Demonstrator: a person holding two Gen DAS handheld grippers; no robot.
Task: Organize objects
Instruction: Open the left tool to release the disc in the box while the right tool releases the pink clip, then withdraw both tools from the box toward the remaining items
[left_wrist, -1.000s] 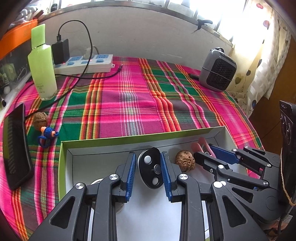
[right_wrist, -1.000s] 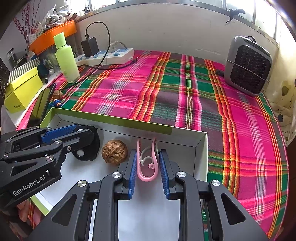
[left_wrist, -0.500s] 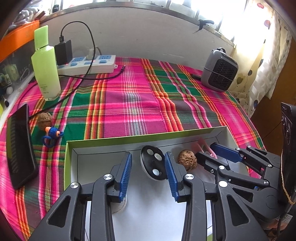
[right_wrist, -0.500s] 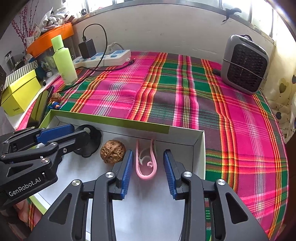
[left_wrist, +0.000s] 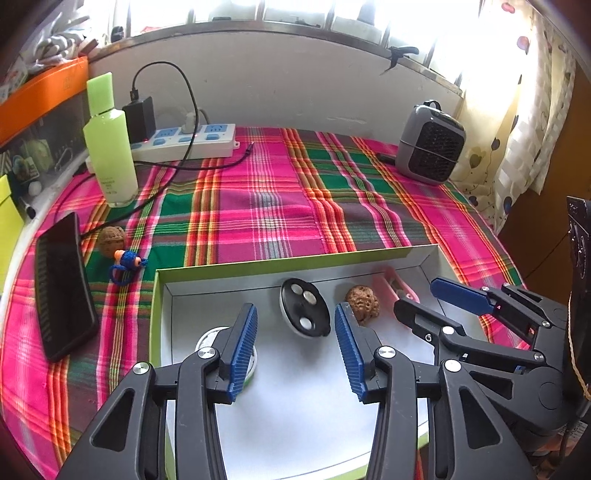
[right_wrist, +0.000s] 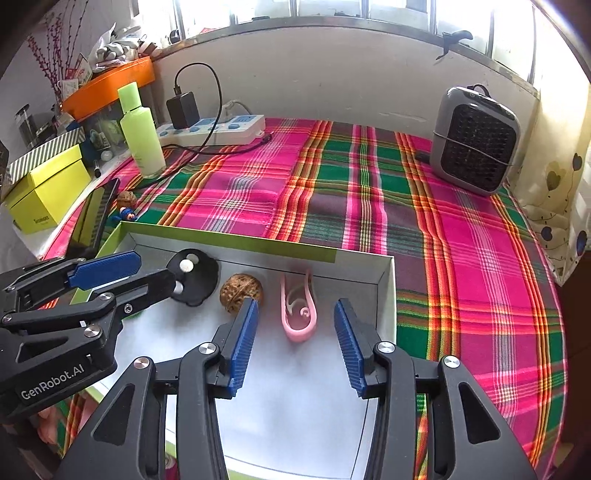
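A green-rimmed white box (left_wrist: 258, 263) (right_wrist: 229, 240) lies on the plaid cloth. On its floor lie a black disc with white buttons (left_wrist: 304, 308) (right_wrist: 194, 277), a walnut (left_wrist: 364, 301) (right_wrist: 240, 291) and a pink clip (left_wrist: 397, 288) (right_wrist: 297, 314). My left gripper (left_wrist: 295, 325) hovers over the disc, its jaws opening, pads clear of it. My right gripper (right_wrist: 295, 317) hovers over the pink clip, its jaws opening too, and the clip lies free between them. A white round thing (left_wrist: 212, 338) shows behind the left finger.
Outside the box at the left lie a second walnut (left_wrist: 110, 238), a small blue knitted doll (left_wrist: 127, 262) and a black phone (left_wrist: 62, 284). Farther back stand a green bottle (left_wrist: 109, 147), a power strip (left_wrist: 184, 142) with charger, and a grey heater (right_wrist: 474, 142).
Both grippers have opened: the left let go of the black disc, the right let go of the pink clip. Both objects now rest on the box floor. The left gripper drew back slightly.
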